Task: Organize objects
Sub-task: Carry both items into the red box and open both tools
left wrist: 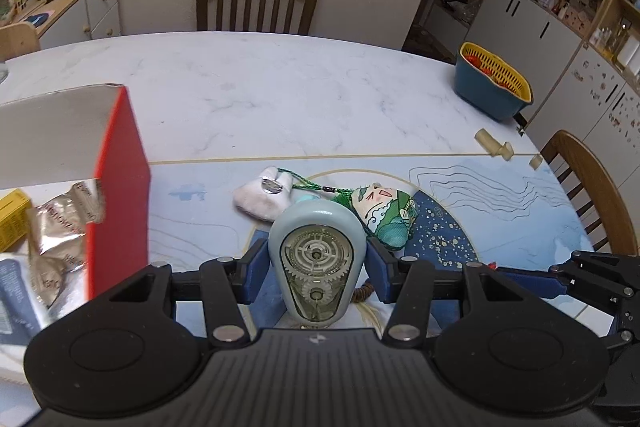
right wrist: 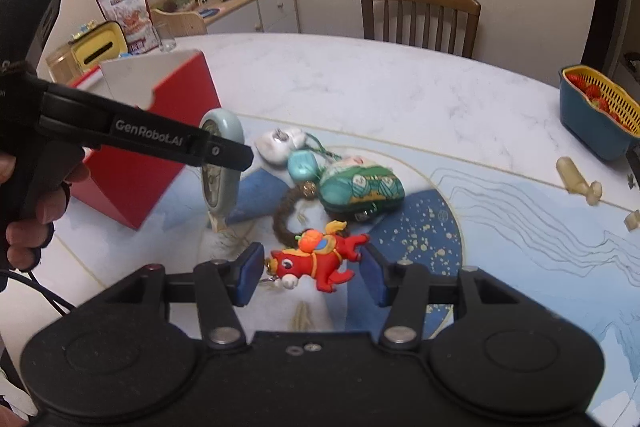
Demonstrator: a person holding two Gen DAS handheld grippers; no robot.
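In the left wrist view my left gripper [left wrist: 316,267] is shut on a pale blue oval gadget [left wrist: 316,251] with clear gears on its face, held upright above the mat. The right wrist view shows that gadget [right wrist: 222,131] beside the open red box [right wrist: 176,115]. My right gripper [right wrist: 312,275] is shut on a red horse keychain [right wrist: 320,263], its blue pads touching both ends, and the ring dangles below. The red box [left wrist: 120,187] stands to the left of the left gripper and holds a foil packet [left wrist: 60,223] and a yellow carton [left wrist: 12,219].
On the patterned mat [right wrist: 500,211] lie a white plush pouch [right wrist: 278,143], a green plush charm [right wrist: 360,183] and a brown bead bracelet [right wrist: 288,215]. A blue and yellow strainer of strawberries [right wrist: 596,115] sits far right, beige pegs [right wrist: 576,181] near it. Chairs ring the table.
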